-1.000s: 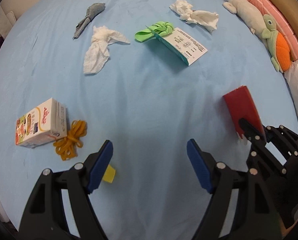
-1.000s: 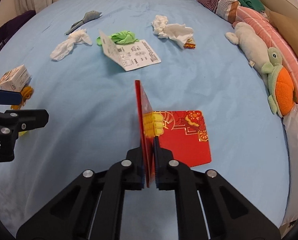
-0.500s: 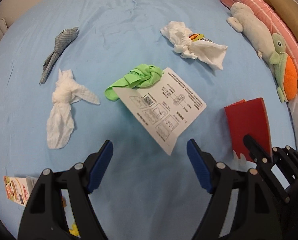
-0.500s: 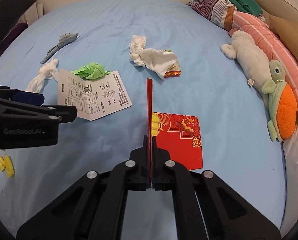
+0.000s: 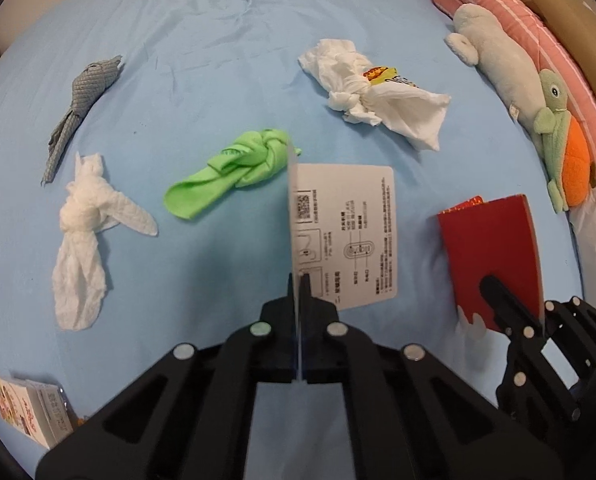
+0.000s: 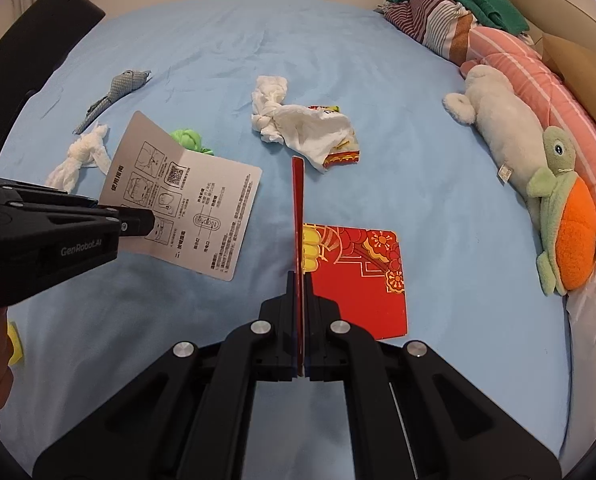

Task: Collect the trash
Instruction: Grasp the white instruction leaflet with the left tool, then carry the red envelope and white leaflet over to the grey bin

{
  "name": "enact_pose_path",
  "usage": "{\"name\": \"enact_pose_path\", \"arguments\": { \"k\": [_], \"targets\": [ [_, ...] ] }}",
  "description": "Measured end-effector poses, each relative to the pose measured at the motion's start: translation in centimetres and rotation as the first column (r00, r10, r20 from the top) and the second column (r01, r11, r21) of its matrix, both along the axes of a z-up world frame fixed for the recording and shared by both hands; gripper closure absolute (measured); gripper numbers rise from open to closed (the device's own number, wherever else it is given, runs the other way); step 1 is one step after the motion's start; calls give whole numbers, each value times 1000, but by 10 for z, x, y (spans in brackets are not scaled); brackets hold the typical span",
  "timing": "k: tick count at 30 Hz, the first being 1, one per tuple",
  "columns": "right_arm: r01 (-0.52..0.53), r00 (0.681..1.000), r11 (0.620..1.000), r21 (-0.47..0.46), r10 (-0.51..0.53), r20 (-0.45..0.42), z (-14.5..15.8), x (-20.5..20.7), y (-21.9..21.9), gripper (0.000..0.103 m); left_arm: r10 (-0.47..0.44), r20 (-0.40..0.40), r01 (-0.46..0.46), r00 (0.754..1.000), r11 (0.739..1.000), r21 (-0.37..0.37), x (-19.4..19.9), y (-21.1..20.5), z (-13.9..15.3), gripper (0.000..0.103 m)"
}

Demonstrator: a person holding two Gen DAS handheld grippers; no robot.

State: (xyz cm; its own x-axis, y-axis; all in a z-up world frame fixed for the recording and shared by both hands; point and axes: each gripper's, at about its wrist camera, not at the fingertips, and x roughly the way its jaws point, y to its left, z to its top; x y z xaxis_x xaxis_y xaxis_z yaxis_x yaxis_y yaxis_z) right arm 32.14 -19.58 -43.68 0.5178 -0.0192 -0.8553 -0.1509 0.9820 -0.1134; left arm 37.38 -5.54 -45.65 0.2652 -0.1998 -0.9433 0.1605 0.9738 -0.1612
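The left gripper [image 5: 298, 280] has just snapped its jaws together on a white paper sheet [image 5: 345, 236], pinching its fold. The right gripper [image 6: 299, 280] pinches a red envelope [image 6: 353, 276] tight. Both papers hang just over the blue bed sheet [image 5: 202, 40], near a green cloth knot [image 5: 234, 168].

The left gripper [image 5: 299, 280], wide open half a second ago over the blue sheet [image 5: 202, 32], has just been closing and now pinches the raised fold of the white instruction leaflet [image 5: 349, 236]. Both hands have travelled up the bed, so the small carton [image 5: 26, 412] slides to the left view's lower edge, while the knotted green cloth [image 5: 234, 168] looms closer
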Motion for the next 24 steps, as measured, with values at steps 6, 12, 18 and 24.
{"name": "enact_pose_path", "arguments": {
  "k": [6,12,18,24],
  "targets": [
    [1,1000,1000,18,-2,8,22,-3,2,102,-16,-3,16,1000,999,35,-20,9,21,102],
    [-22,1000,999,32,22,16,57,-16,12,102,-12,-2,12,1000,998,61,-49,28,61,102],
    [-74,997,996,47,72,42,112,-41,33,102,35,28,-37,999,996,85,-86,56,122,102],
    [-151,987,984,89,145,75,175,-78,65,102,114,79,-123,990,985,120,-139,98,188,102]
  ]
}}
